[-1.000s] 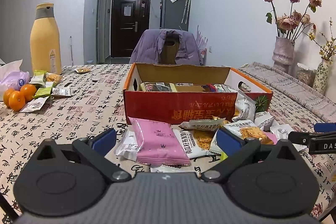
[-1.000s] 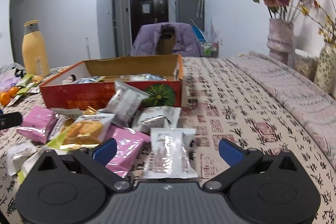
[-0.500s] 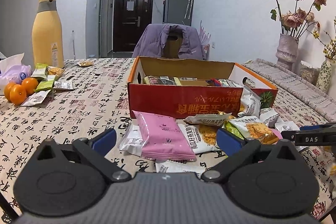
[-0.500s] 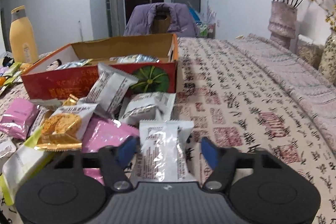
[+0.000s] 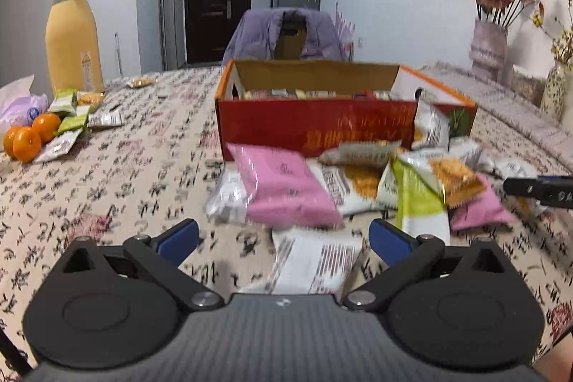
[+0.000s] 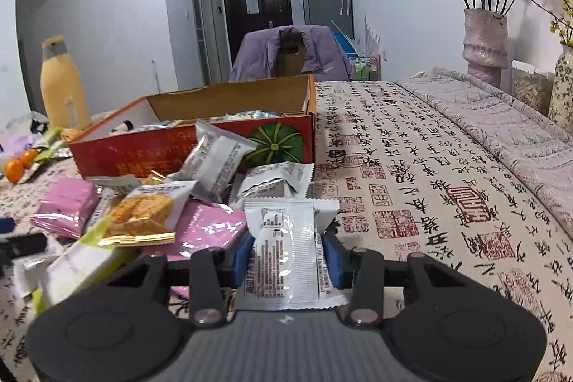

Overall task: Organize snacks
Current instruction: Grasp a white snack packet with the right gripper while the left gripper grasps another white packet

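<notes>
Right wrist: R gripper (image 6: 288, 260) just closed on white packet (image 6: 286, 253), bare cloth (image 6: 429, 185) rightward; L gripper (image 5: 283, 235) wide open, holds nothing

The right tongs (image 6: 289, 256) point forward and slightly down, their blue pads (image 6: 241, 256) just closed in and pressing both sides of a white packet (image 6: 286, 249). The left tongs (image 5: 283, 235) hang low, jaws spread wide, gripping nothing.

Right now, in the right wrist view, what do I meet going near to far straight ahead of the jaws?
White snack packet pinched in the jaws → silver packet → red box → chair draped with a purple jacket → dark door.
</notes>
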`<state>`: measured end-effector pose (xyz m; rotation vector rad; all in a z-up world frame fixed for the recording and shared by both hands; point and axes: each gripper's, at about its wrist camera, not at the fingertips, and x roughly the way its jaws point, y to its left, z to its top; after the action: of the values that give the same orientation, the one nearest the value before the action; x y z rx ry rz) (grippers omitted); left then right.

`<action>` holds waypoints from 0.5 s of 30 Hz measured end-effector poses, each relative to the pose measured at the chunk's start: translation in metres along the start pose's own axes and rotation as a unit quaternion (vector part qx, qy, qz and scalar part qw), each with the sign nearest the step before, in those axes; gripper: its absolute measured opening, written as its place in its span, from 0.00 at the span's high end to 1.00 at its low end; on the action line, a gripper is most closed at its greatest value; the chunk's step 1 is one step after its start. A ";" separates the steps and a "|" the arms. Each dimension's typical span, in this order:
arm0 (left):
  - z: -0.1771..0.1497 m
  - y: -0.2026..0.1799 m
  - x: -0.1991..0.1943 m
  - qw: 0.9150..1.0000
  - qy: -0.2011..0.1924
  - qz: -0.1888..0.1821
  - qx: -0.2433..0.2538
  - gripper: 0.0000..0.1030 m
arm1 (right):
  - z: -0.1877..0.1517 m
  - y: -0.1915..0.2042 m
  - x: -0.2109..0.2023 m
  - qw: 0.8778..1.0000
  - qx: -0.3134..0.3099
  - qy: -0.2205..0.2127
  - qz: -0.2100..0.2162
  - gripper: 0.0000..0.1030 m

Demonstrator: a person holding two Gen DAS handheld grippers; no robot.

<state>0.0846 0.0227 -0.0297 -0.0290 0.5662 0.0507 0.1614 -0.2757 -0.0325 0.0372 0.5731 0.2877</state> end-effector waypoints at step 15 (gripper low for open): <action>-0.013 -0.006 0.005 0.999 0.032 -0.001 0.004 0.33 | -0.006 0.010 -0.012 1.000 -0.006 -0.006 0.025 0.59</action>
<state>0.0820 0.0164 -0.0436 -0.0226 0.6302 0.0464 0.1460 -0.2697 -0.0305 0.0426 0.5590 0.3399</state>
